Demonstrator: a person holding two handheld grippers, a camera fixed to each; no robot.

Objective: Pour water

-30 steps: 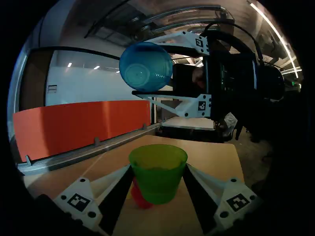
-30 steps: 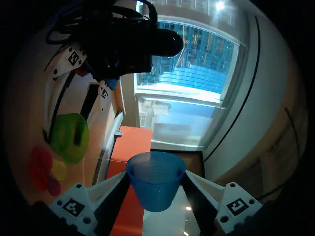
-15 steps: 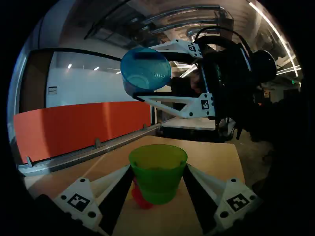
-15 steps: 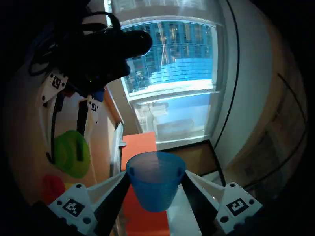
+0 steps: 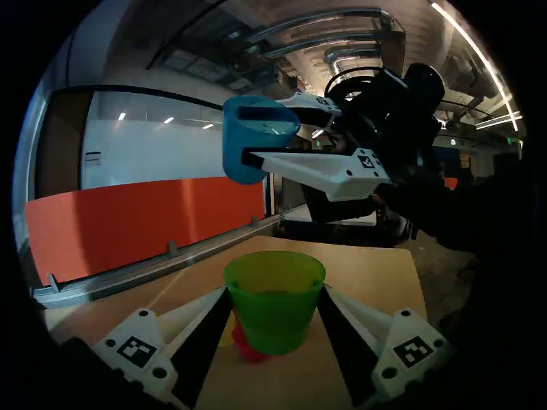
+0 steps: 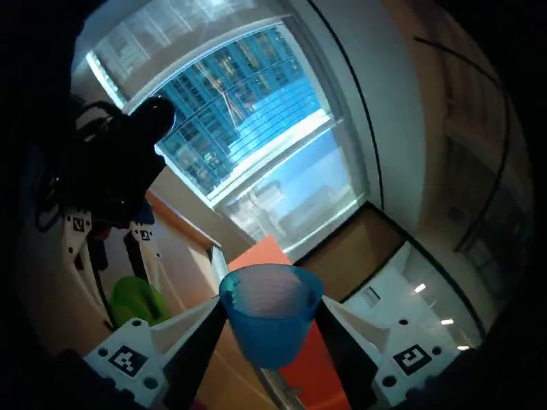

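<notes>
Blue cup (image 5: 254,140) sits nearly upright, mouth up, pinched between both fingers of the right tool (image 6: 271,304), high above the green cup (image 5: 275,297), probably so nothing spills. The left tool (image 5: 274,292) clamps the green cup low over the desk (image 5: 369,273), steadying it as receiver; any water is too unclear to tell.

Left gripper view: a small red piece (image 5: 244,344) sits largely hidden behind the translucent green plastic cup (image 5: 275,301), shape undetermined. The near finger (image 5: 301,167) of the right tongs (image 5: 260,130) covers part of the translucent blue plastic cup (image 5: 239,147). Right gripper view: the green cup (image 6: 137,301) is partly hidden behind a tong finger. Contents of both cups: indeterminate.
</notes>
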